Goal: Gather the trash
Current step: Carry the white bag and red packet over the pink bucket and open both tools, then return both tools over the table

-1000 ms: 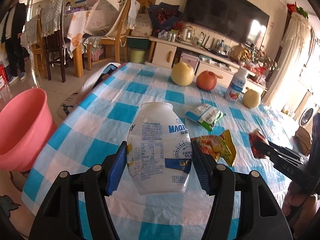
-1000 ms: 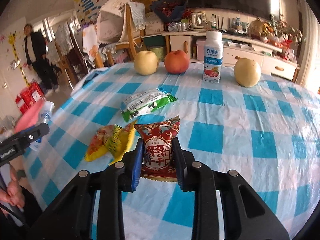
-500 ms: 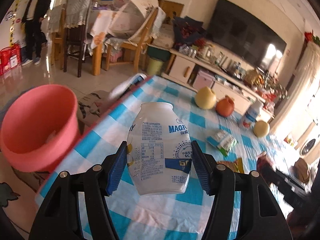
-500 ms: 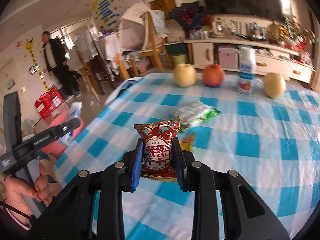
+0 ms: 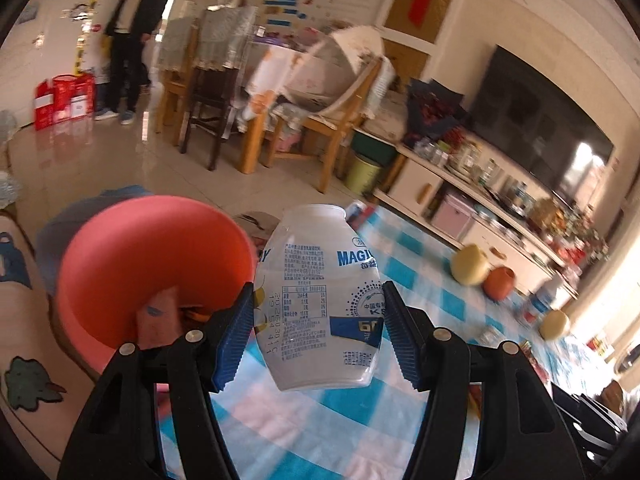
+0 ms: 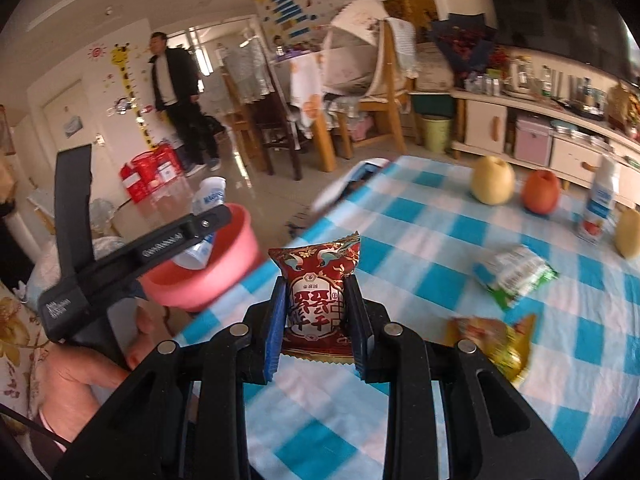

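Note:
My left gripper (image 5: 318, 328) is shut on a white plastic drink bottle (image 5: 318, 300) with blue print, held upright over the table's left corner. The pink basin (image 5: 148, 264) sits on the floor just left of it. My right gripper (image 6: 316, 316) is shut on a red snack packet (image 6: 316, 284) above the checked tablecloth (image 6: 420, 240). In the right wrist view the left gripper's black arm, with the bottle (image 6: 210, 196), hangs over the pink basin (image 6: 224, 264). A green-and-white wrapper (image 6: 514, 272) and a yellow-orange wrapper (image 6: 494, 344) lie on the table.
Two pale pears (image 6: 492, 180), a red apple (image 6: 541, 192) and a small milk bottle (image 6: 598, 212) stand along the table's far edge. Wooden chairs (image 6: 384, 92) and a green bin (image 6: 436, 132) are beyond. A person (image 6: 180, 96) stands far back by red boxes (image 6: 150, 172).
Both grippers have swung left, off the middle of the table and toward the pink basin, each keeping its item. The basin has grown larger and nearer in both views.

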Tool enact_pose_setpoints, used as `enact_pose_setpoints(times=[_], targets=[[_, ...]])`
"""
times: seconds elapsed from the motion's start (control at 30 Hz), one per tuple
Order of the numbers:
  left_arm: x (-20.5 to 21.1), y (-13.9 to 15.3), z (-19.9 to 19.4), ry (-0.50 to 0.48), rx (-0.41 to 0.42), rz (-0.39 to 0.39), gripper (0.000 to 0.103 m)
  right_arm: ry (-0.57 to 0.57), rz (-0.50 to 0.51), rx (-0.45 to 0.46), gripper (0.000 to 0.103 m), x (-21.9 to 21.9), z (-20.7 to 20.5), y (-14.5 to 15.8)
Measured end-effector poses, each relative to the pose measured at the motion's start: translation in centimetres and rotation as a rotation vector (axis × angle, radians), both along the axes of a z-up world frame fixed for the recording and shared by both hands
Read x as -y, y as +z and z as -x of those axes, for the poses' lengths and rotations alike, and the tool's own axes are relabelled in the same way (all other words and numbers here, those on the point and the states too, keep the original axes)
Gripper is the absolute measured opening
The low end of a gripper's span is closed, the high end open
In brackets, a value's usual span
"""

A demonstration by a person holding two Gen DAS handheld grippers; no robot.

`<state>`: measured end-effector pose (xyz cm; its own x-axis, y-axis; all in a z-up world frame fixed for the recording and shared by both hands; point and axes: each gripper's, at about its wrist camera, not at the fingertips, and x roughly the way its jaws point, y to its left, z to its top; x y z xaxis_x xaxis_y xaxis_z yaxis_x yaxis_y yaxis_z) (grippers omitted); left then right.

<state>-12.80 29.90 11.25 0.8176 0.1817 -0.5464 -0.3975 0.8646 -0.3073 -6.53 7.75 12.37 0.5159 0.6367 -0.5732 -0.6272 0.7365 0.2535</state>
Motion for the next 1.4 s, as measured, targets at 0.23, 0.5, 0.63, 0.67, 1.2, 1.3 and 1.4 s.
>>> enact_pose_setpoints(times=[0.23,0.5,0.63,0.67,1.2,1.3,1.4], targets=[[-5.5,0.0,1.1,0.192,0.0,0.012,0.063,0.11,-0.019,-0.01,0.03,-6.6,-0.9,0.6],[-11.2,-1.2,1.8,0.373,-0.035,0.059,0.063,0.203,-0.013,-0.021,0.03,-14.5,-3.0,-0.2],[-13.5,-2.0,1.7,0.424,-0.05,0.102,0.063,0.225,0.003,-0.03,0.03,-17.5,-4.3,-1.1],[-14.0,-2.2,1.7,0.431,-0.049,0.114,0.063,0.23,0.007,-0.031,0.03,-18.0,-4.5,-1.3],[-14.2,-3.1,1.9,0.455,-0.067,0.125,0.08,0.214,0.051,-0.01,0.064,-19.5,-4.4,-3.2],[-13.2,-2.7,1.7,0.433,-0.066,0.093,0.082,0.174,0.071,0.051,0.072,-17.5,-3.5,-2.3],[-12.2,-2.3,1.5,0.405,-0.066,0.058,0.088,0.138,0.084,0.085,0.08,-15.8,-2.8,-1.8]])
